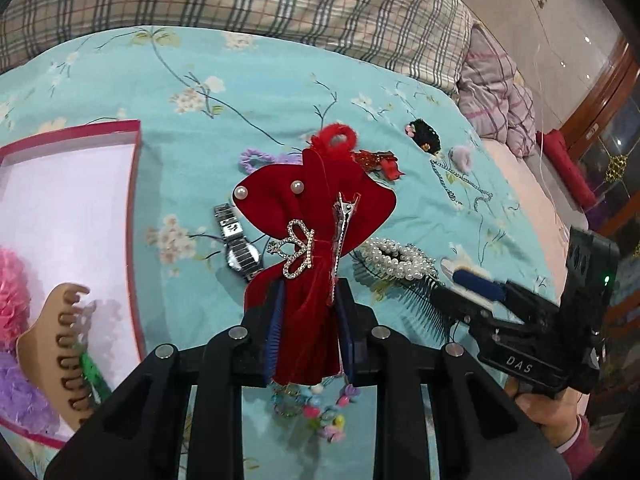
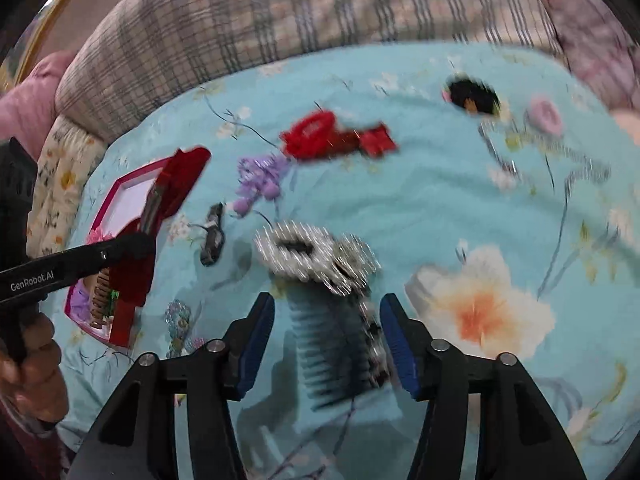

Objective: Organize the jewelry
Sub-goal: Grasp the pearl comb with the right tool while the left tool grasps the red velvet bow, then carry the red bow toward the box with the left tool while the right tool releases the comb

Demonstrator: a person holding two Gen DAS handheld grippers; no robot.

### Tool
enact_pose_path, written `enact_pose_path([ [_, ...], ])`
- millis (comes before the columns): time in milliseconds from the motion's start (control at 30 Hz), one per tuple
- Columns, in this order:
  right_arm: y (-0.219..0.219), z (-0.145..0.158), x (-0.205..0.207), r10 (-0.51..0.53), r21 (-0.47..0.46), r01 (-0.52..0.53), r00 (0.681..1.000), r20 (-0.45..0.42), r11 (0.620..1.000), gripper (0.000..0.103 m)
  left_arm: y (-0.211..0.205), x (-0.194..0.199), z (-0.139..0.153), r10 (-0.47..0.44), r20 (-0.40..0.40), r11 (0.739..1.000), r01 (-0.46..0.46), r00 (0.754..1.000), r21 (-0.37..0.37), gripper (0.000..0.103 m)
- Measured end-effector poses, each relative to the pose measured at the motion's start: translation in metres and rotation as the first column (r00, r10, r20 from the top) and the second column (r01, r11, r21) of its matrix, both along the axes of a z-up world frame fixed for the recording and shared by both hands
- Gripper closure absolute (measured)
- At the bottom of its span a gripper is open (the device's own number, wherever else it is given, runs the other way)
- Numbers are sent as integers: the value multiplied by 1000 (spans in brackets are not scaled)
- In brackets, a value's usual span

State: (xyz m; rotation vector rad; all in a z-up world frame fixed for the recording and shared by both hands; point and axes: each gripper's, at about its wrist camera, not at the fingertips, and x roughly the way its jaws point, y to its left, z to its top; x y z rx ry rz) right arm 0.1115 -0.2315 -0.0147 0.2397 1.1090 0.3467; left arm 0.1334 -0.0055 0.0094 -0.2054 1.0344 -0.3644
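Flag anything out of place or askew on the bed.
Most pieces lie loose on the bedspread, outside the pink box: watch, pearl comb, silver chain. The red velvet bow hangs from the left claw.

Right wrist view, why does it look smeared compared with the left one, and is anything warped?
Right wrist view: motion blur streaks the pearl comb and silver chain, though the right tongs stay crisp. Left wrist view: sharp, with the red velvet bow and watch clear. Both views: fisheye bends the bedspread edges, with dark corners.
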Motion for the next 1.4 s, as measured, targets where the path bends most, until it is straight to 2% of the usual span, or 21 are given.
enact_pose_path([
  [133,20,8,12,64,-17,-63,996,61,998,41,8,-3,-1,16,-3,1000,-16,1000,-4,81],
  [267,42,-2,26,136,-15,-135,990,30,991,42,19,-5,-2,34,-10,999,-34,999,-16,81],
  [433,66,-12,29,206,-133,-202,978,22,970,46,31,-7,-4,55,-14,998,-55,998,-24,81],
  [500,71,-13,30,219,-183,-211,975,25,960,54,35,-8,-5,60,-16,998,-61,998,-28,81],
  [533,72,-14,30,220,-212,-210,975,25,954,66,37,-8,-5,64,-16,997,-64,998,-30,81],
  [567,71,-15,32,216,-228,-205,976,24,952,85,39,-8,-6,68,-18,997,-69,998,-32,81],
  [633,63,-15,36,201,-169,-198,980,-2,966,100,42,-9,-6,72,-19,997,-73,997,-39,81],
  [733,48,-14,41,160,-50,-162,987,-30,986,100,46,-12,-7,78,-16,996,-79,997,-44,81],
  [800,45,-13,39,151,-16,-152,988,-41,988,93,49,-13,-8,82,-19,995,-83,996,-52,81],
  [833,46,-12,38,150,-3,-150,988,-40,989,88,50,-14,-9,84,-20,995,-85,996,-53,81],
  [867,48,-11,36,152,9,-152,988,-38,988,73,52,-14,-9,86,-21,995,-87,996,-53,81],
  [933,58,-10,32,173,-4,-173,985,-26,985,63,55,-15,-10,89,-22,994,-90,996,-55,81],
  [1133,94,-4,16,272,-83,-268,962,33,960,65,68,-20,-11,108,-23,992,-110,994,-62,81],
  [1233,110,-21,21,309,-99,-312,950,-40,945,63,75,-21,-10,117,-20,991,-118,993,-62,81],
  [1300,118,-30,21,323,-142,-327,945,-52,934,62,81,-23,-9,125,-19,990,-126,992,-64,81],
  [1400,124,-35,23,330,-176,-334,942,-54,926,68,90,-25,-6,137,-13,988,-137,991,-64,81],
])
